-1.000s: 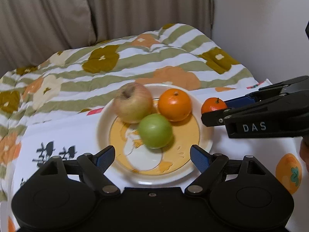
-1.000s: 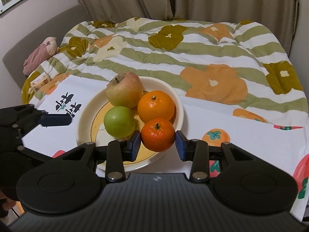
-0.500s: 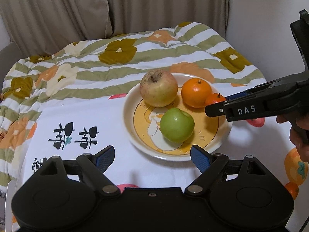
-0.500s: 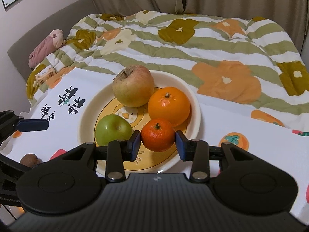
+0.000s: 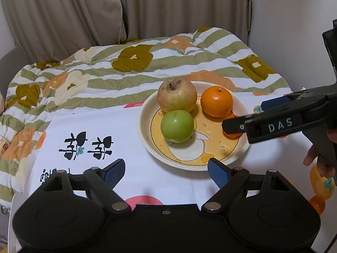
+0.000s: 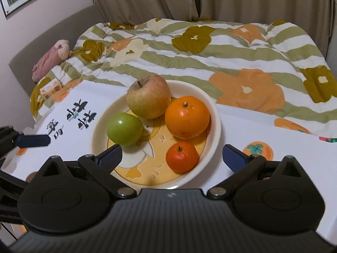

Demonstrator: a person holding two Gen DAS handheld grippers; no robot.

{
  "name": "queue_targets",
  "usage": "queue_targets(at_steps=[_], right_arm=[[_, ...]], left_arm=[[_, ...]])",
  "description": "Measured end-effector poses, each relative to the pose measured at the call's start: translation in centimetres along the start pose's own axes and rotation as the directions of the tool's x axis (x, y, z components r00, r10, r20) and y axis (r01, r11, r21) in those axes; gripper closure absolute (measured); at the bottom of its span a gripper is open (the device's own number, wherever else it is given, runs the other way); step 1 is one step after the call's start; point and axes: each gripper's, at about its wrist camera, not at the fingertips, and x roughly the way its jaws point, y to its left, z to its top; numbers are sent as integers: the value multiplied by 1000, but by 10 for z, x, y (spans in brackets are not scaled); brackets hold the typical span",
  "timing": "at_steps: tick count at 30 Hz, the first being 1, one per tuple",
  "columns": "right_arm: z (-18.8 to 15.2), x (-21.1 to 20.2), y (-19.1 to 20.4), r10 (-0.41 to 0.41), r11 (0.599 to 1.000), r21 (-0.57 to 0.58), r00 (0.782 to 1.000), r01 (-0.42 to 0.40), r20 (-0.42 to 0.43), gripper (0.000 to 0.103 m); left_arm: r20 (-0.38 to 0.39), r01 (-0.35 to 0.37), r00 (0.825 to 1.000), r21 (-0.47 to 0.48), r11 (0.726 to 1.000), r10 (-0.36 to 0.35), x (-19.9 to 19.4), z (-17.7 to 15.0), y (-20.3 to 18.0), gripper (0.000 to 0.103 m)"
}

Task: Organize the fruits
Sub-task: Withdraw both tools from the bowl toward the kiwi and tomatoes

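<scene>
the small mandarin (image 6: 182, 157) sits free on the plate (image 6: 214, 113), at its near right edge, with my right gripper (image 6: 171, 155) opening wide around it and neither pad touching it. beyond it lie the larger orange (image 6: 187, 117), the green apple (image 6: 124, 129) toward the plate's left edge and the reddish apple (image 6: 148, 96) at its far edge. my left gripper (image 5: 166, 171) hangs wide and empty over the printed cloth (image 5: 101, 126), just short of the plate's near rim, on the bed's flowered quilt (image 6: 231, 59).
</scene>
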Motion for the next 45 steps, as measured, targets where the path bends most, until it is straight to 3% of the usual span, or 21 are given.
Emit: queue_targets(at_steps=[8,16,24,31,35,45], right_arm=[[-3,-20,10,-68,997,-24,998,67,-13,0],[-13,-64,30,-106,994,2,994,106,33,0],[-33,-114,65,-189,982,24,979,188,80,0],[-54,-145,98,-244,969,70,964,237,106,0],[-68,-154,116,-256,963,114,959,243,119,0],[-98,-157,165,-288,945,196,951,262,115,0]], left_arm=[[42,-50,998,-12,999,51,-16,-4,3,14],[130,-91,987,-69,993,100,-59,-14,21,14],[169,-57,983,-71,996,69,-101,-37,37,13],[228,-27,973,-44,999,37,-128,-57,51,5],[251,-12,968,-28,1000,19,-138,-69,64,2],[228,13,973,48,999,-23,-136,-94,105,2]])
